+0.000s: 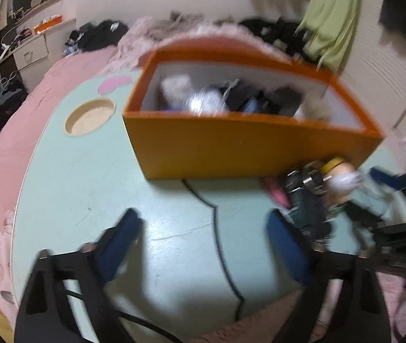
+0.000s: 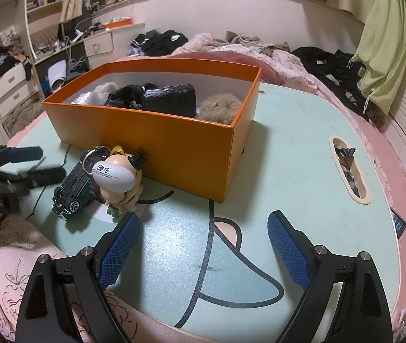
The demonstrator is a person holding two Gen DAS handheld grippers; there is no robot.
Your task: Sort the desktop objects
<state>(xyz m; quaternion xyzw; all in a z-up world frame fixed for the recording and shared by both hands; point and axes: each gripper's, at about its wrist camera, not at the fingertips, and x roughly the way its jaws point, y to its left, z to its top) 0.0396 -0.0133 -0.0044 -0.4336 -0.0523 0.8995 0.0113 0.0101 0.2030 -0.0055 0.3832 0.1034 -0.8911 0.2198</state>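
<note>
An orange box (image 2: 174, 143) stands on the pale green table (image 2: 288, 157); it holds a black pouch (image 2: 171, 100), a brown fluffy thing (image 2: 218, 108) and other items. Against its near wall lie a dark green toy car (image 2: 73, 191) and a small figurine (image 2: 123, 177) with a key ring. My left gripper (image 1: 203, 217) is open over bare table, nothing between its blue pads; the car (image 1: 306, 200) and figurine (image 1: 340, 177) sit just right of its right finger. From the right wrist view it (image 2: 53, 162) hovers just left of the car. My right gripper (image 2: 204, 217) is open and empty.
The table rests on a bed with pink bedding (image 2: 17, 257). A round recess (image 1: 90, 117) lies at its left part and an oblong slot (image 2: 348, 168) with wrappers at its right. A phone (image 2: 397, 223) lies off the right edge. Clothes are piled behind the box.
</note>
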